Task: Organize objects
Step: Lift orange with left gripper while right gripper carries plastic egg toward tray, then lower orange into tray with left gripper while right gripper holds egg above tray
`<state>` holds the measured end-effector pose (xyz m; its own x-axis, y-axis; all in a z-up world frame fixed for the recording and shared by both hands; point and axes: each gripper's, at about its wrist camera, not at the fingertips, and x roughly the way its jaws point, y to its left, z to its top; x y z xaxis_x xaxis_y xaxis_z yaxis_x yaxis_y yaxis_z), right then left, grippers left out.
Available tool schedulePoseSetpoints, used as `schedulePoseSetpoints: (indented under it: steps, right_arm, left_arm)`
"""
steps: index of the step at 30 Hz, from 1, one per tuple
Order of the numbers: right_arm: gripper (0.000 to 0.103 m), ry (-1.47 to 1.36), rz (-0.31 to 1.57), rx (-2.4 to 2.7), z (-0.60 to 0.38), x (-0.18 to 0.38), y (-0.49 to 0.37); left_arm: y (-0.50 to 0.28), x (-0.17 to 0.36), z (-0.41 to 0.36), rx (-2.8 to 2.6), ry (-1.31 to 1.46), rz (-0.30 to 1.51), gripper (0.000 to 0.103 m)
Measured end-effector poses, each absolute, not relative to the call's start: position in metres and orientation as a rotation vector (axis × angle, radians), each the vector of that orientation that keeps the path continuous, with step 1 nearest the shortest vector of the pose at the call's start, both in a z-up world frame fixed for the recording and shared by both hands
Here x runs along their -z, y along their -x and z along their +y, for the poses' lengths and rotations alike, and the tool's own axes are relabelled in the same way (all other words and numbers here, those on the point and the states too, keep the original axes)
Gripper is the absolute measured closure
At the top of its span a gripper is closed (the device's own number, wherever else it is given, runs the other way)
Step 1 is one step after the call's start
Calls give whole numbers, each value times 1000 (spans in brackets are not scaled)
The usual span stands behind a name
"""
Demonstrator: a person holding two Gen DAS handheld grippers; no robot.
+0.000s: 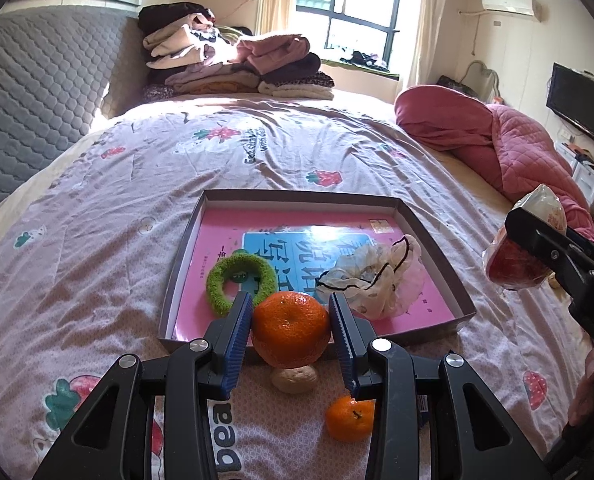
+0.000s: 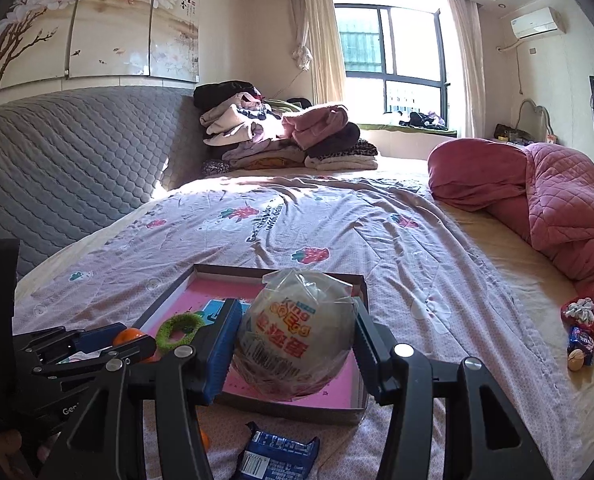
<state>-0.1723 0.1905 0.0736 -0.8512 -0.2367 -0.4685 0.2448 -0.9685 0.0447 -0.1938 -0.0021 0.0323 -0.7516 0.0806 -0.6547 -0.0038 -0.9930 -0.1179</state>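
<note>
Left hand-held gripper (image 1: 291, 322): part way closed, its two blue pads squeeze the big orange (image 1: 291, 330) from both sides.
Right hand-held gripper (image 2: 295, 338): wider apart, its pads press on a wrapped egg (image 2: 295, 336) in clear plastic.
Where the box is: the flat box (image 1: 433, 236) lies on the bed (image 1: 97, 220), straight ahead of both grippers.
Big orange and box: the orange is held up over the near edge of the box, so the box floor is just ahead and below.
Egg and box: in the right view the egg is held up over the near right part of the box.
Which is nearer: both look about as near; it is hard to pick one.
In the box: one green ring (image 1: 241, 280) and one crumpled white cloth (image 1: 377, 276), on a pink book (image 1: 213, 240).
Left on the bed: one small orange (image 1: 351, 418), one walnut (image 1: 293, 378) and one blue snack pack (image 2: 277, 456) near the grippers, and a few more small things far right.
Oranges: two in all.
Guess at next step: lower each thing into a bare spot of the box.
</note>
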Motion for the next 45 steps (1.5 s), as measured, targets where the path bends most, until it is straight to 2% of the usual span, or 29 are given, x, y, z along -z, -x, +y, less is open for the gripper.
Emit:
schedulePoseSetpoints:
  steps: [45]
  right_arm:
    - [49, -885, 259, 2792, 179, -15, 255]
  left_arm:
    - [284, 11, -2, -2867, 1246, -120, 63]
